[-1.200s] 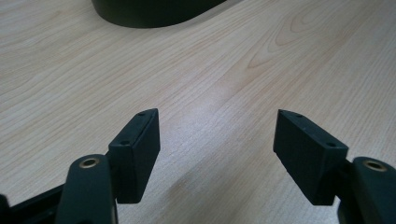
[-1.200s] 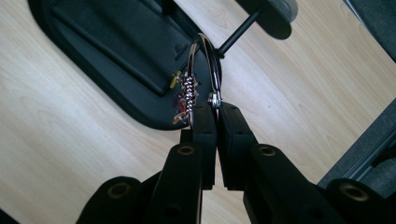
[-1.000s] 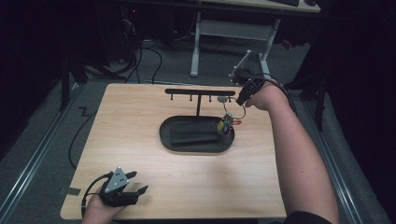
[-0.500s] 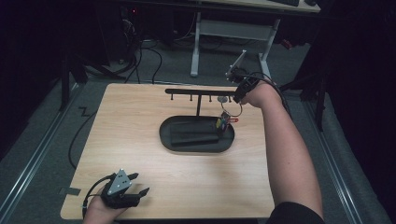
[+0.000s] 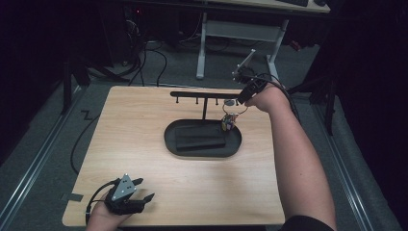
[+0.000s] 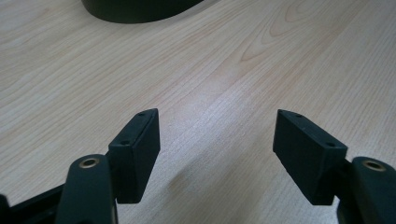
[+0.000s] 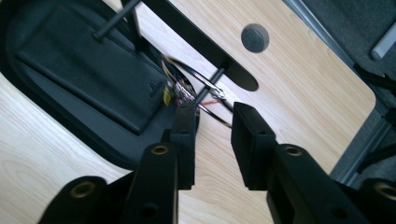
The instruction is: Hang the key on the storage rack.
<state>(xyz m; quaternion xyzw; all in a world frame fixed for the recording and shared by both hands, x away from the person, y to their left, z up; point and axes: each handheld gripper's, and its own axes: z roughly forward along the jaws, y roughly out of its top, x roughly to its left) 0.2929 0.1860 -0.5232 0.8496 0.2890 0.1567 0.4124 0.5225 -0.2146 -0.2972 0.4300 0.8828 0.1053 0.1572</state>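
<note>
Two grippers are at work on a pale wooden table (image 5: 144, 125). No brand, label or writing can be read on anything. The right gripper (image 7: 212, 119) has just been opening its jaws; they now stand a little apart with bare wood in the gap, released from the thin wire key ring (image 7: 210, 100) just beyond their tips. That ring hangs on a short peg of the black metal hook rack (image 7: 196, 42), directly ahead of the right gripper, and a small bundle of coloured tags (image 5: 227, 121) dangles from it. In the high view the ring and tags hang straight down, long axis upright, under the rack's right end, whose bar (image 5: 204, 95) runs across in front of the gripper on a thin post. Below and to the left of the jaws lies a black oval tray (image 7: 70, 130) holding a flat black rectangular block (image 7: 84, 65). A round grey plug (image 7: 255, 38) sits in the tabletop beyond the bar. The left gripper (image 6: 217, 135) rests well apart, near the table's near edge, jaws spread wide over bare wood with nothing between them, and the tray's rim lies far ahead of it.
</note>
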